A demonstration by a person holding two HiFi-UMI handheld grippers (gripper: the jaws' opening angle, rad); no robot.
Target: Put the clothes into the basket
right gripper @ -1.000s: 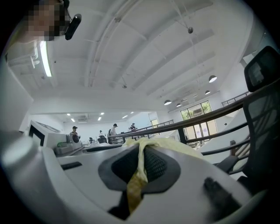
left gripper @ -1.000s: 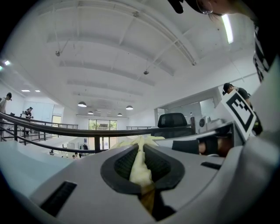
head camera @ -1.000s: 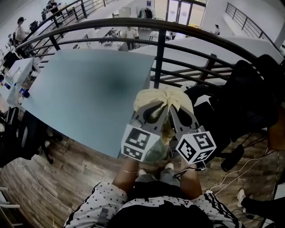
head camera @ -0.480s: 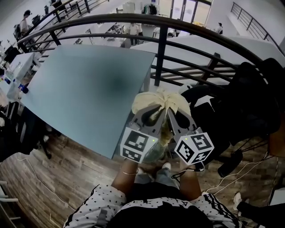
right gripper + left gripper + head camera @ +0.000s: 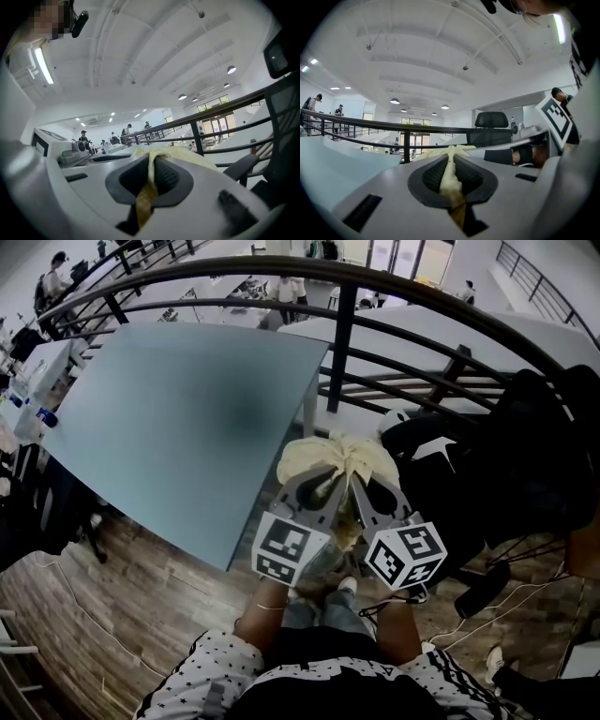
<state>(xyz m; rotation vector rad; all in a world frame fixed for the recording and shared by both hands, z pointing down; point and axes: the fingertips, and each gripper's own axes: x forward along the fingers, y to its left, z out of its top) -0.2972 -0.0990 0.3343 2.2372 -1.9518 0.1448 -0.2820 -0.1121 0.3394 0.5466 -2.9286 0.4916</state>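
You have the pale yellow cloth [image 5: 342, 454] pinched in both tools at once: the left gripper [image 5: 317, 482] and the right gripper [image 5: 373, 488] sit side by side in front of your legs, tips pointing away from you and a little inward, each with its jaws nearly together on a thin fold of the fabric. In each gripper view a narrow ridge of cloth runs straight down the gap between the ribbed pads, so neither grip is empty. The rest of the garment bunches just beyond the tips as a crumpled mound, wider across than it is deep, gathered to a knot-like pucker where the two grips meet. It is soft, matte and creased, and I judge it will sag and trail once you let one side go. Neither hand is nearer; both are on it. The cloth hangs in the air between the corner of the blue-grey table [image 5: 187, 418] on your left and the black chair [image 5: 525, 456] draped with dark garments on your right, the railing [image 5: 342, 334] beyond. No basket can be made out in any view, so find it before you lower
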